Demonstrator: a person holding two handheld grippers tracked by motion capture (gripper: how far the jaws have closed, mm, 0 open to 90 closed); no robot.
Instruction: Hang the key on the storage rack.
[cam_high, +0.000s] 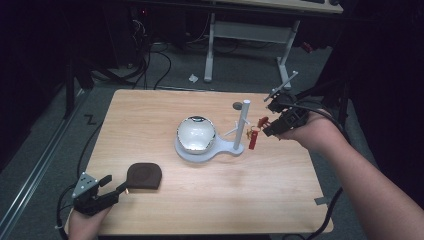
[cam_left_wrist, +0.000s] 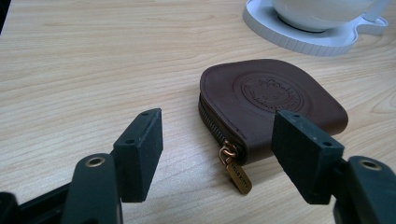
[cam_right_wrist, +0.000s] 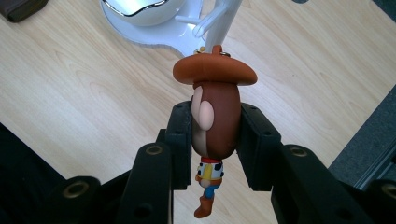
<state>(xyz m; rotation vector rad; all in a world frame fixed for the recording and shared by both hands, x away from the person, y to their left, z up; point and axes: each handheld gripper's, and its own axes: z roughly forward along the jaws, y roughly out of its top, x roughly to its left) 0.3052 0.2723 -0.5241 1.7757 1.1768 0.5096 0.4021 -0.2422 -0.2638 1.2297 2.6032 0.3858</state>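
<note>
Right gripper (cam_right_wrist: 215, 140) is pinching a glossy cowboy figurine (cam_right_wrist: 215, 116) by its rounded head, right of the white stand (cam_high: 241, 125). Left gripper (cam_left_wrist: 217, 154) is sitting spread before an embossed brown leather pouch (cam_left_wrist: 275, 100), near left.

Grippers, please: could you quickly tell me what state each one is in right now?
Left gripper: open, holding nothing, at the brown leather zip pouch.
Right gripper: shut on the small cowboy-hatted figurine keychain.

White stand (cam_high: 239, 131), mirror (cam_high: 196, 133) on wooden table (cam_high: 210, 200).
</note>
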